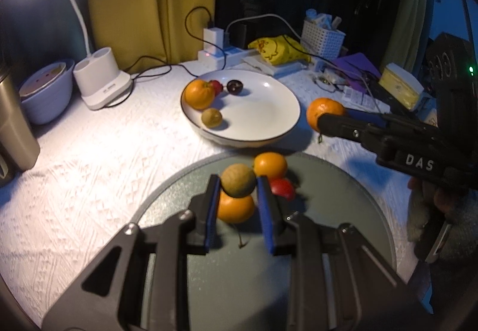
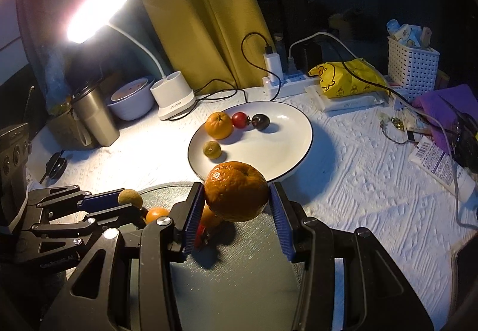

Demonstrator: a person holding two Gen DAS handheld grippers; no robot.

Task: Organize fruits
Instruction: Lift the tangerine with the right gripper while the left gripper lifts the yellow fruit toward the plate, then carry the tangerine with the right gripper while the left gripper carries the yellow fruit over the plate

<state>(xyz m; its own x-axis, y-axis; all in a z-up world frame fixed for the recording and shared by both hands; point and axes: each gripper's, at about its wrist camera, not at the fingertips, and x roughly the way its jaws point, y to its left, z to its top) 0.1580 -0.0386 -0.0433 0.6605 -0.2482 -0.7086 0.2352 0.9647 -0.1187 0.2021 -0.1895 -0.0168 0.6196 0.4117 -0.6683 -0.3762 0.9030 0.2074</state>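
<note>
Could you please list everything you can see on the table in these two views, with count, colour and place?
white plate: one, dark rim, mid-table.
fruit on plate: four; orange mandarin, red cherry tomato, dark tomato, brownish-green longan.
grey round tray: one, near edge.
fruit on tray: two orange mandarins, one red tomato.
desk lamp: one, white, lit, back left.
steel tumbler: one, left.
lavender bowl: one, beside lamp.
power strip: one, white, back.
yellow snack bag: one, back right.
white basket: one, back right.
left gripper: jaws shut on a brownish-green longan.
right gripper: jaws shut on an orange mandarin.
</note>
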